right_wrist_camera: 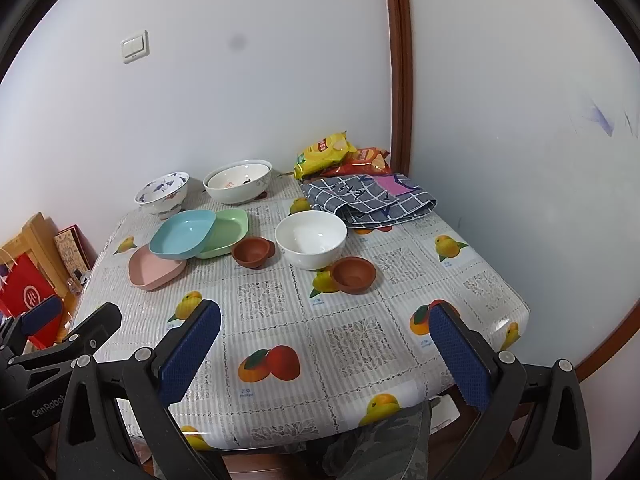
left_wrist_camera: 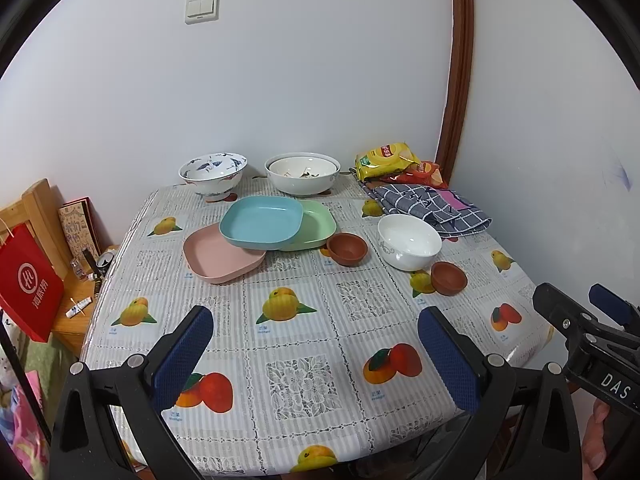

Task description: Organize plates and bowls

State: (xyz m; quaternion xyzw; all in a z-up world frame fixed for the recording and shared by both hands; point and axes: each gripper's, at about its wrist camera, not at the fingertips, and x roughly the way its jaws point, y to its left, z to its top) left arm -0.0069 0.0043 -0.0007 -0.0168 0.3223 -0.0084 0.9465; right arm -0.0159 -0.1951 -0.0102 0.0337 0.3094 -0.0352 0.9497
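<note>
On the fruit-print table (left_wrist_camera: 304,336) (right_wrist_camera: 360,336) lie a pink plate (left_wrist_camera: 218,258) (right_wrist_camera: 154,266), a blue plate (left_wrist_camera: 260,220) (right_wrist_camera: 182,234) overlapping it and a green plate (left_wrist_camera: 318,222) (right_wrist_camera: 228,228). Two small brown bowls (left_wrist_camera: 347,249) (left_wrist_camera: 449,278) (right_wrist_camera: 252,253) (right_wrist_camera: 352,275) flank a white bowl (left_wrist_camera: 409,242) (right_wrist_camera: 311,240). A blue-patterned bowl (left_wrist_camera: 213,174) (right_wrist_camera: 162,192) and a large white bowl (left_wrist_camera: 302,174) (right_wrist_camera: 238,180) stand at the back. My left gripper (left_wrist_camera: 316,344) and right gripper (right_wrist_camera: 324,348) are open and empty over the table's near edge.
Snack bags (left_wrist_camera: 394,162) (right_wrist_camera: 336,154) and a checked cloth (left_wrist_camera: 432,208) (right_wrist_camera: 368,196) lie at the back right by the wall. A red paper bag (left_wrist_camera: 28,284) and a wooden side table (left_wrist_camera: 76,308) stand left of the table.
</note>
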